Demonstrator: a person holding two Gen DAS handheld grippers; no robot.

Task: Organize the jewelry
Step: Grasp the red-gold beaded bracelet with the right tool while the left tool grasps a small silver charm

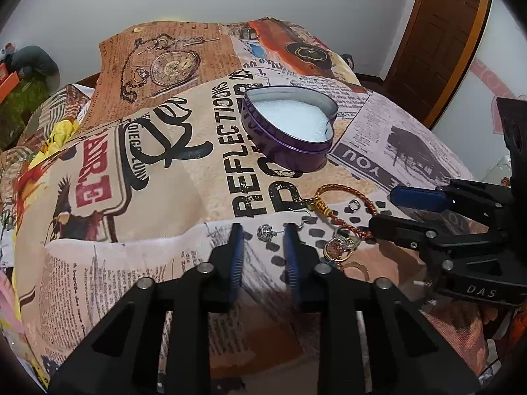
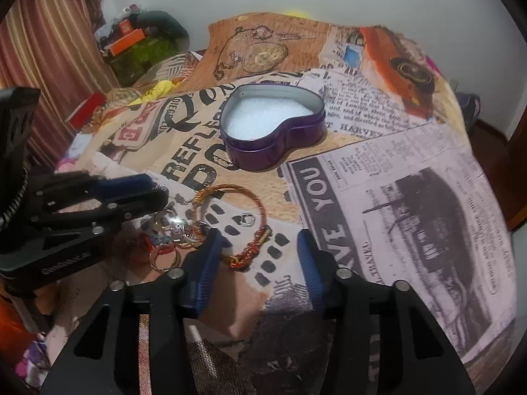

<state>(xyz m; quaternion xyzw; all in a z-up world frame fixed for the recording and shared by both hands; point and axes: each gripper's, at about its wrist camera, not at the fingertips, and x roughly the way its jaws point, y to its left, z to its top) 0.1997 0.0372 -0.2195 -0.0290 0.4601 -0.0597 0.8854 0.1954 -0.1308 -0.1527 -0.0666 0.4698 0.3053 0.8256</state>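
A purple heart-shaped tin [image 1: 290, 125] [image 2: 273, 131] with white foam inside sits open on the printed cloth. A red-and-gold braided bracelet [image 1: 346, 209] [image 2: 243, 223] lies in front of it, with a small silver ring [image 1: 354, 204] [image 2: 247, 220] inside its loop. A pile of rings and charms [image 1: 341, 245] [image 2: 178, 230] lies beside it. A silver earring charm [image 1: 266, 232] lies between my left gripper's [image 1: 263, 230] open fingers. My right gripper [image 2: 260, 240] is open, its left finger [image 2: 210, 247] beside the bracelet's knotted end.
A printed newspaper-pattern cloth [image 1: 164, 181] [image 2: 395, 197] covers the bed. Clutter and an orange box [image 2: 128, 41] stand at the far left by a striped curtain [image 2: 49, 33]. A wooden door [image 1: 444, 33] is at the far right.
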